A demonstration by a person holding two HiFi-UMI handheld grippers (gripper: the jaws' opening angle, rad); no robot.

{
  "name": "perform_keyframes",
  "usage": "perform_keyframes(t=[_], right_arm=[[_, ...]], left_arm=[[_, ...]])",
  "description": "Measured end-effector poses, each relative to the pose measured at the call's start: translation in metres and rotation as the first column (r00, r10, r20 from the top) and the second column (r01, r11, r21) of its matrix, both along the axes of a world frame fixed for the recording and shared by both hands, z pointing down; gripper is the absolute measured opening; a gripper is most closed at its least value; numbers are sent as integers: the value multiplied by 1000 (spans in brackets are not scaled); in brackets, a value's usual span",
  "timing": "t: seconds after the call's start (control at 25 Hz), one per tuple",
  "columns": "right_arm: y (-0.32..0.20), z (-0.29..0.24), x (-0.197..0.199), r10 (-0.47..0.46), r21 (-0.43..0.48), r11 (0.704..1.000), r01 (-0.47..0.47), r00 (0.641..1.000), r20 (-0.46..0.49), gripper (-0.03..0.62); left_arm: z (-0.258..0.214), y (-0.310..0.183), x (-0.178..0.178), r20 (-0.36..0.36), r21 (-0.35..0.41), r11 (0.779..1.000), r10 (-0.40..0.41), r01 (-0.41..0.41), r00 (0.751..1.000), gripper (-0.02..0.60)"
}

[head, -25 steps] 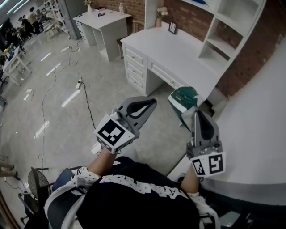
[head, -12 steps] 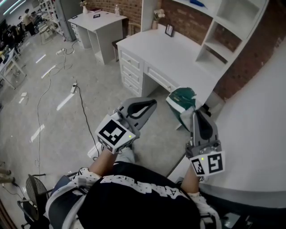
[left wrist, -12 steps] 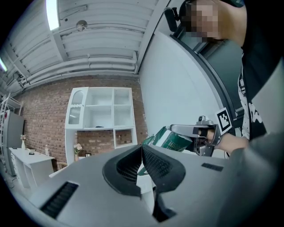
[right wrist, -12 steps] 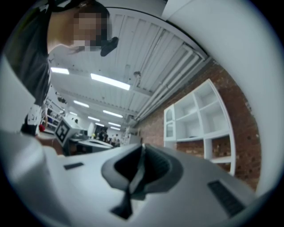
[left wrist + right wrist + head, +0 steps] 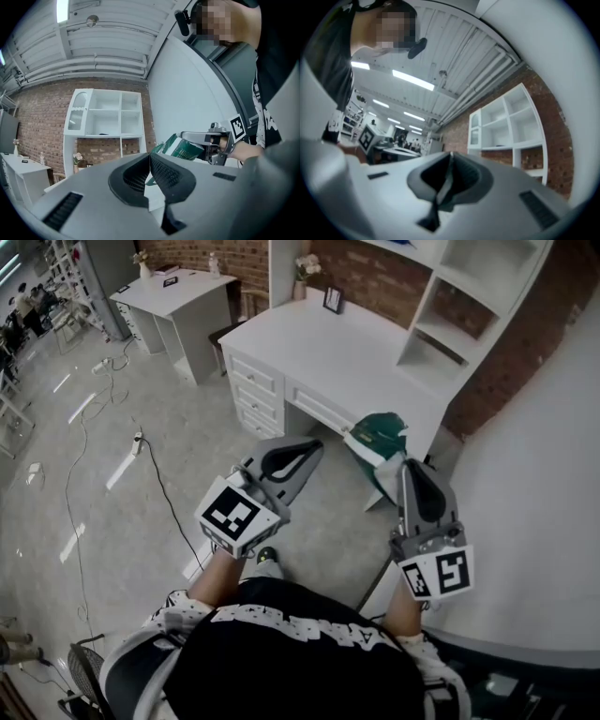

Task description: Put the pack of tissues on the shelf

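White desk [image 5: 328,343] beyond green pack of tissues [image 5: 378,437], print unreadable, tight in right gripper [image 5: 405,465]; left gripper [image 5: 315,443] closed.

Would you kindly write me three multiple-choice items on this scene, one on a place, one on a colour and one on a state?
1. Where is the pack of tissues?
A) lying on the desk
B) in the right tongs
C) on the shelf

2. What is the pack's main colour?
A) red
B) green
C) yellow

3. How do the left tongs stand?
A) wide open
B) clamped on a picture frame
C) closed, with nothing between them

Answers:
1 B: the head view shows the pack gripped at the tip of the right tongs.
2 B: its wrap is dark green with a white band.
3 C: the left gripper view shows the jaws meeting with nothing held.
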State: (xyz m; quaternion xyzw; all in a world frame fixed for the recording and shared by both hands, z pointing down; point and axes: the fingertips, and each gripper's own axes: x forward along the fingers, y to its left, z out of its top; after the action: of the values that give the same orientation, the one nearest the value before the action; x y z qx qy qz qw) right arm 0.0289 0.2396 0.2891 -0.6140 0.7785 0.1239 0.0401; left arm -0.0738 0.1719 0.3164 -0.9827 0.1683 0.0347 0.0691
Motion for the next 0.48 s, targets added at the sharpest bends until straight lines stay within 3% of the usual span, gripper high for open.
perform_keyframes(t=[0.48], right_arm=[[-65,-2,-14,43,-22,999,-44,999,-26,38]], left_arm=[[16,-68,-6,20,-49,997,59,-58,998,35]])
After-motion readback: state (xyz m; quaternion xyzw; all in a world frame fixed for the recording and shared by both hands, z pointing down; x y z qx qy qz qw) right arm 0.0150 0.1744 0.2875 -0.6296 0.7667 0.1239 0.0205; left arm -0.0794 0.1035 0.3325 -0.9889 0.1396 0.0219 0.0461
